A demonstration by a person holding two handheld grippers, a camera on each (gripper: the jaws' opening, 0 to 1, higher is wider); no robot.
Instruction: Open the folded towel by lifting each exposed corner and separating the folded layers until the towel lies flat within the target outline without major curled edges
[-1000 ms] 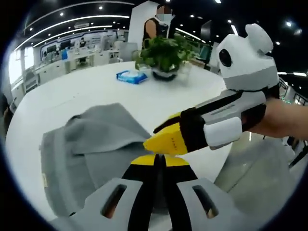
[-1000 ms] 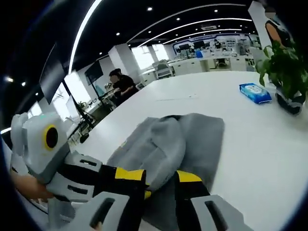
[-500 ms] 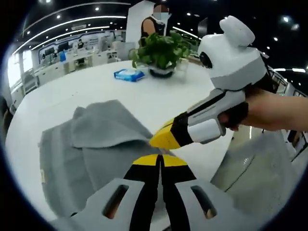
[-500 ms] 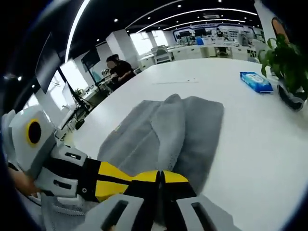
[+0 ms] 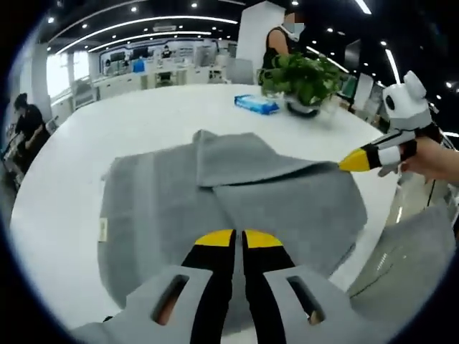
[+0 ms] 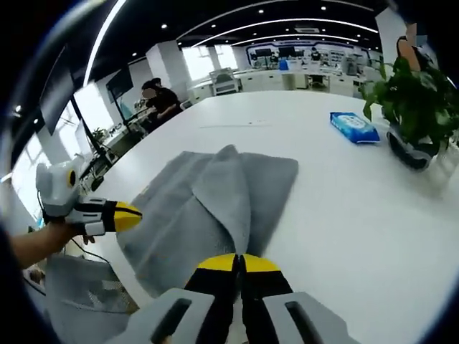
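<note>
A grey towel (image 5: 179, 193) lies partly unfolded on the round white table (image 5: 107, 122), with a folded flap ridged across its middle. My left gripper (image 5: 237, 236) is shut on the towel's near edge. My right gripper (image 5: 351, 160) comes in from the right, its yellow tips pinched on a far corner held just above the table. In the right gripper view the towel (image 6: 208, 201) spreads away from my right gripper (image 6: 239, 261), which is shut on that corner. My left gripper (image 6: 125, 215) grips the opposite edge at the left.
A potted plant (image 5: 301, 75) and a blue wipes pack (image 5: 256, 104) stand at the table's far side, also plant (image 6: 409, 107) and pack (image 6: 353, 127). A grey chair (image 5: 409, 265) sits off the table edge. One person (image 6: 158, 100) sits at a far desk.
The two grippers have pulled well apart, each keeping hold of the towel, and the towel has spread wider and flatter across the table.
</note>
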